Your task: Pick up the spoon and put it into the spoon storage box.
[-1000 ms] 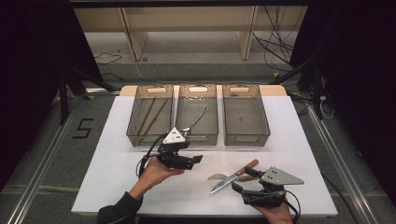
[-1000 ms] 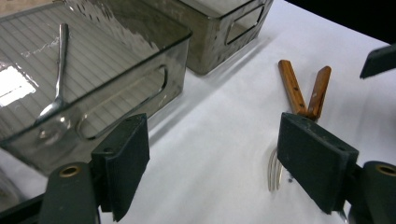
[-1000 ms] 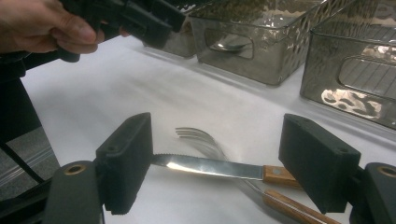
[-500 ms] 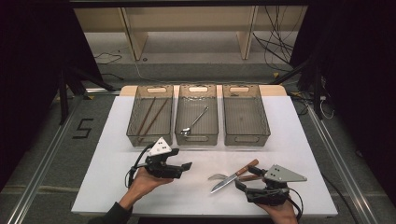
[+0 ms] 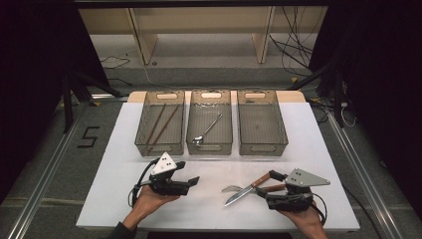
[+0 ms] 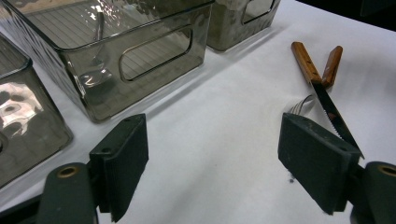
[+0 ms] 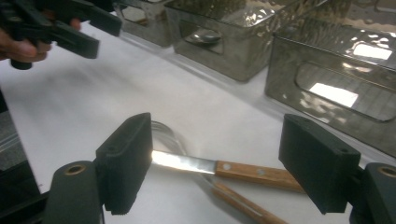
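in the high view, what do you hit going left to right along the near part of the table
left gripper → fork → knife → right gripper

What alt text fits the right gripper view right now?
The right gripper hovers with its black fingers open above a wooden-handled steel knife crossing a wooden-handled fork on the white table. Three smoky clear plastic bins stand behind.
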{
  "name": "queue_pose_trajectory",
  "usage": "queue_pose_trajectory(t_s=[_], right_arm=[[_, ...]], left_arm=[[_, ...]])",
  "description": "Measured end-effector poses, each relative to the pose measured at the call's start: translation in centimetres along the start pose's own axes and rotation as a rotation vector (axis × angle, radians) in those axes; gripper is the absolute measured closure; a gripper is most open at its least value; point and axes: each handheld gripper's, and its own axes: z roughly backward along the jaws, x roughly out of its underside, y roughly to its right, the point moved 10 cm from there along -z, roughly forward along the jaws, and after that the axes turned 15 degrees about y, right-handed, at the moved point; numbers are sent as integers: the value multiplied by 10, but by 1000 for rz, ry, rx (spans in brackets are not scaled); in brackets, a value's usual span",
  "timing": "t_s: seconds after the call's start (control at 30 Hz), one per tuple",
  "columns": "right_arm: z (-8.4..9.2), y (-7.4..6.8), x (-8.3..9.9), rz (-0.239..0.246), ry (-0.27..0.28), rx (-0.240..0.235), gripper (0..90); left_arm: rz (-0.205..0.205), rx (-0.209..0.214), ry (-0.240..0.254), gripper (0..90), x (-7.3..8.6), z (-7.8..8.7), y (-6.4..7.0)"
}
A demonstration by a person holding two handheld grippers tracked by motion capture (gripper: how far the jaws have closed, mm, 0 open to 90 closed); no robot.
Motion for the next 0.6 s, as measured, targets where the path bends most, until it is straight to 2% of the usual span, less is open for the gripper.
queue_pose_trajectory(t_s=[0.17,0.43,0.6], right_arm=[[-5,10,-3,2,-27,5,268],[-14,21,-3,37,-112,-25,276],[-21,28,-4,60,-151,-14,351]], left_arm=[[-16,-3,-1,240,4,5,0],[-3,-15,5,240,7,13,-1],[-2,-19,5,240,9,15,0]])
